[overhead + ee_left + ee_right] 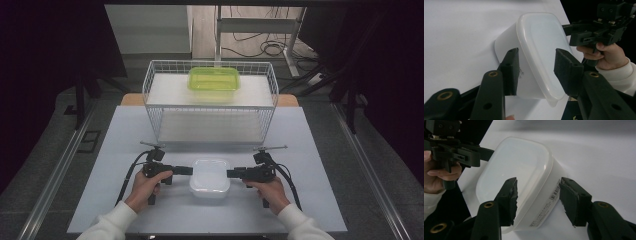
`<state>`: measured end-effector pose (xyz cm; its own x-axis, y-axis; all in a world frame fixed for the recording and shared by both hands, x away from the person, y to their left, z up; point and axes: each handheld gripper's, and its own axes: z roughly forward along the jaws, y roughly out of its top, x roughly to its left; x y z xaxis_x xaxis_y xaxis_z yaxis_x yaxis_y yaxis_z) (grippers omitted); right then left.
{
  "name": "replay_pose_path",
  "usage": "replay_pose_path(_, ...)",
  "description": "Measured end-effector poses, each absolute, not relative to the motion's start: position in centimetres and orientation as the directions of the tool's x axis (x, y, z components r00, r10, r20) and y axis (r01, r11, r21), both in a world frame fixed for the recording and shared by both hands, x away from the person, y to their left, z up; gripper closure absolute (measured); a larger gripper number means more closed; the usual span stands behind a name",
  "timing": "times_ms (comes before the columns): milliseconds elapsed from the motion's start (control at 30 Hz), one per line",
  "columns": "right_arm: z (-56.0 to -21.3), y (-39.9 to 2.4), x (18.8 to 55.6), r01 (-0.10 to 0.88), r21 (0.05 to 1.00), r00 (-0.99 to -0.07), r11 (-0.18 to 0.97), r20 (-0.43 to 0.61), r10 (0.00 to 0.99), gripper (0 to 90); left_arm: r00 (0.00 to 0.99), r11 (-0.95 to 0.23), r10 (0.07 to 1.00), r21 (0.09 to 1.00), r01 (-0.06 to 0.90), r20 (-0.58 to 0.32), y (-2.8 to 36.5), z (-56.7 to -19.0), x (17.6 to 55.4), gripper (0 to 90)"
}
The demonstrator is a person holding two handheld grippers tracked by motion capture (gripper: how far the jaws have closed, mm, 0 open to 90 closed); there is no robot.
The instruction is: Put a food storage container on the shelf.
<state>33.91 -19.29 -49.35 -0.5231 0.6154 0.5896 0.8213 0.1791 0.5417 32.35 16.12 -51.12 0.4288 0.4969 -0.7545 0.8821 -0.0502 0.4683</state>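
A white translucent lidded container stands on the pale table near its front edge. My left gripper comes in from the left and straddles the container's left end. One pad lies beside the wall, the other over the lid, and a gap shows. My right gripper straddles the right end the same way. One of its pads stands clear of the labelled side wall. Both grippers are open with the container between their jaws.
A white wire basket stands behind the container at the table's middle back, and a green lidded box rests on its upper shelf. The table ends close to the person's sleeves. Dark floor lies on both sides.
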Motion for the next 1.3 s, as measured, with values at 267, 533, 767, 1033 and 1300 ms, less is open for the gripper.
replay_pose_path(267, -49.9, -19.0, 34.0, 0.849, 0.501, -0.499, 0.171, 0.649, 0.574, 58.0, 0.417, -0.066, 0.49, 0.444, 0.894, -0.766, 15.3, -51.8, 32.2, 64.5)
replay_pose_path(533, -50.2, -19.8, 33.8, 0.899, 0.431, -0.404, 0.084, 0.737, 0.541, 68.5, 0.385, -0.03, 0.491, 0.426, 0.904, -0.782, 15.4, -51.7, 32.0, 70.3)
replay_pose_path(767, -49.7, -20.1, 33.4, 0.897, 0.437, -0.4, 0.063, 0.745, 0.533, 73.1, 0.384, -0.014, 0.484, 0.431, 0.902, -0.787, 15.6, -51.2, 31.7, 74.2)
replay_pose_path(1033, -49.3, -20.3, 33.2, 0.879, 0.471, -0.436, 0.07, 0.738, 0.516, 78.0, 0.406, -0.015, 0.476, 0.454, 0.891, -0.78, 15.8, -50.8, 31.5, 78.9)
replay_pose_path(1300, -48.7, -20.5, 33.0, 0.851, 0.518, -0.482, 0.082, 0.711, 0.512, 80.2, 0.435, -0.027, 0.491, 0.486, 0.874, -0.755, 15.6, -50.5, 31.3, 80.0)
